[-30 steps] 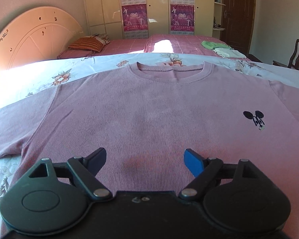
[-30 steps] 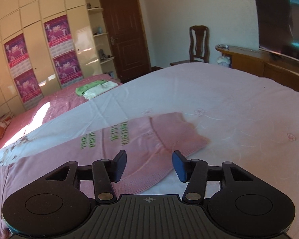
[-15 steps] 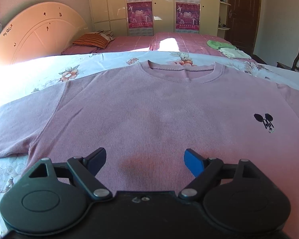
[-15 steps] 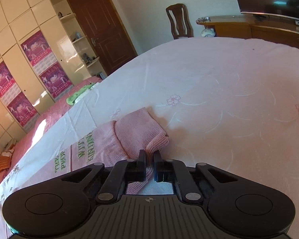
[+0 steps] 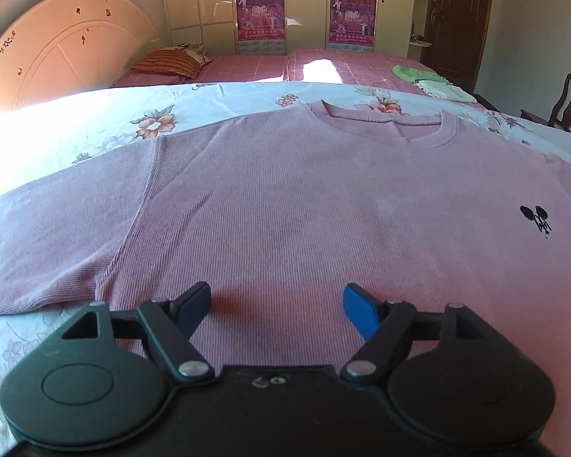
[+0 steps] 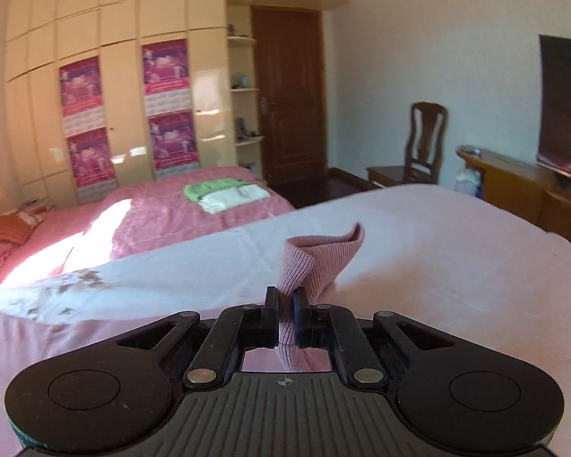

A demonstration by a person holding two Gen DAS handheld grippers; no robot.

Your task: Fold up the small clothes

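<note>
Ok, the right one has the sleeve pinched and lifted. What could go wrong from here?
The right hand-held gripper holds only a narrow pinch of the pink sleeve, so it may slip out mid-fold. The left hand-held gripper is open over the pink shirt, pinning nothing, so pulling the sleeve could drag the whole shirt across the floral sheet and wrinkle it.

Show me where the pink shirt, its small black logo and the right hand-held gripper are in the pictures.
pink shirt (image 5: 304,205), left wrist view, middle of the chest.
black logo (image 5: 536,221), left wrist view, the embroidered mouse figure.
right hand-held gripper (image 6: 285,318), right wrist view, between its fingertips, shut on the shirt's sleeve.
</note>
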